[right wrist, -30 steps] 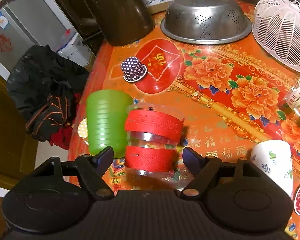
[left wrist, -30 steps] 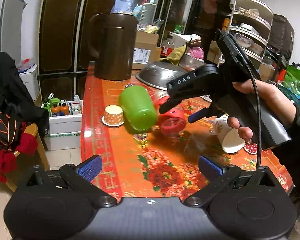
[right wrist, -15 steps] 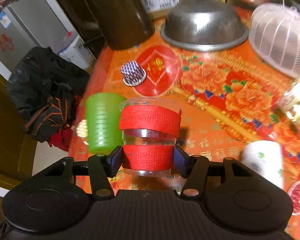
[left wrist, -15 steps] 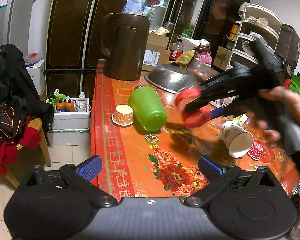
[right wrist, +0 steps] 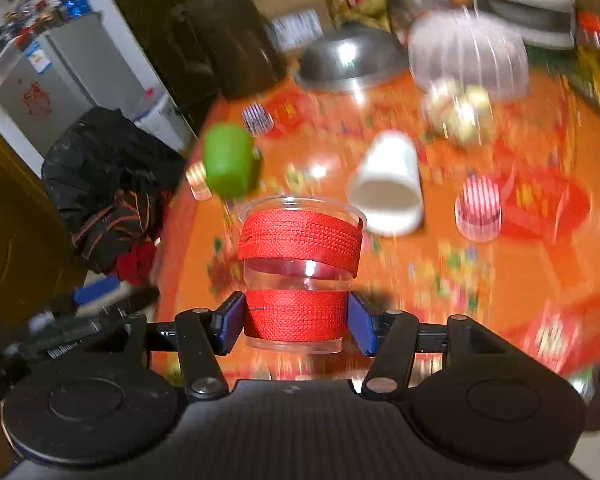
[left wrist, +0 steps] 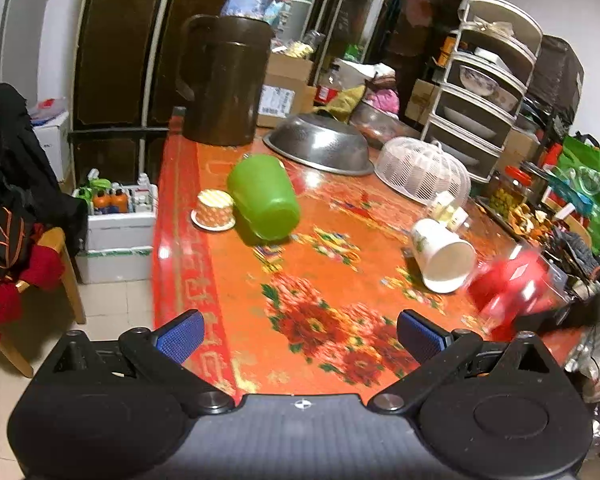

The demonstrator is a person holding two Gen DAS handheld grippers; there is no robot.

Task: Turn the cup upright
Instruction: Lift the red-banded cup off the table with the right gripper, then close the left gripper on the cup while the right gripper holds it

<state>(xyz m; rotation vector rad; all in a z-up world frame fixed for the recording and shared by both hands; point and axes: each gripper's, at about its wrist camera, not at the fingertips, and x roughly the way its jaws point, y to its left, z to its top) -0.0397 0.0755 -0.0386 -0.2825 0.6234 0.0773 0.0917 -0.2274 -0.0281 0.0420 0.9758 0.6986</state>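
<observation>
My right gripper (right wrist: 296,322) is shut on a clear plastic cup with two red bands (right wrist: 298,272), held in the air above the table's near edge with its rim pointing away from me. The same cup shows as a red blur at the right edge of the left wrist view (left wrist: 512,288). My left gripper (left wrist: 300,336) is open and empty over the front edge of the orange flowered table (left wrist: 332,304). A green cup (left wrist: 264,200) and a white flowered cup (left wrist: 440,256) lie on their sides on the table.
A small paper cup (left wrist: 214,210) stands upside down left of the green cup. A dark jug (left wrist: 224,80), a steel colander (left wrist: 320,144) and a white mesh cover (left wrist: 424,172) stand at the back. A dish rack (left wrist: 484,88) is at the right. A chair with clothes (left wrist: 16,216) stands left.
My right gripper closed on the red-banded cup, lifted it off the table beside the green cup and carried it right and toward the near edge. The left gripper stayed open.
</observation>
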